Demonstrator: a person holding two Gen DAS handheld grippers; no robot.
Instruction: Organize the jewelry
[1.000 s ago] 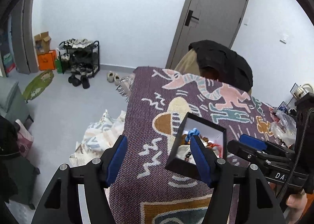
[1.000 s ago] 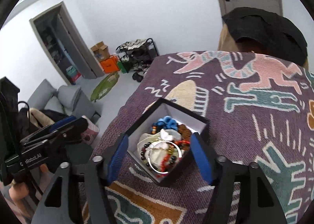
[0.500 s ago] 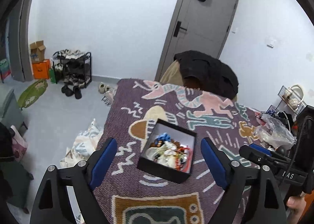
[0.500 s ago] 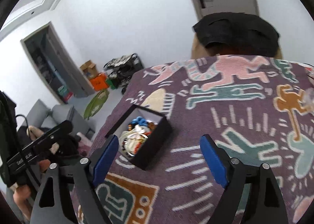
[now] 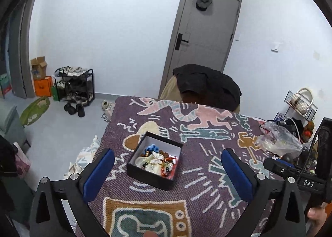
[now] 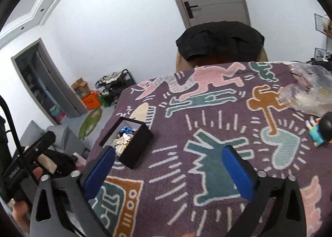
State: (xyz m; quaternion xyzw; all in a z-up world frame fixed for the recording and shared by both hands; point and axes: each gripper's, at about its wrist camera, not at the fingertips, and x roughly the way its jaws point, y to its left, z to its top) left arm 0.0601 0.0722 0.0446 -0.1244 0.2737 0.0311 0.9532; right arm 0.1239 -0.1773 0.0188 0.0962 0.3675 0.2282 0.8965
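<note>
A black open box (image 5: 149, 174) with a white lining sits near the left edge of a table under a purple patterned cloth (image 5: 207, 154). It holds a heap of jewelry (image 5: 157, 159): beaded bracelets, red cord, a blue piece. The box also shows in the right wrist view (image 6: 137, 149). My left gripper (image 5: 167, 172) is open and empty, held above and just behind the box. My right gripper (image 6: 169, 171) is open and empty, to the right of the box over the cloth.
A clear plastic bag (image 5: 278, 140) and cluttered items lie at the table's right end. A small figurine (image 6: 321, 132) stands on the cloth at the right. A chair draped with a dark jacket (image 5: 207, 87) stands behind the table. The table's left edge drops to the floor.
Both grippers have opened wide and pulled back from the box. The right gripper has swung to the right, so the box now lies at its left.
</note>
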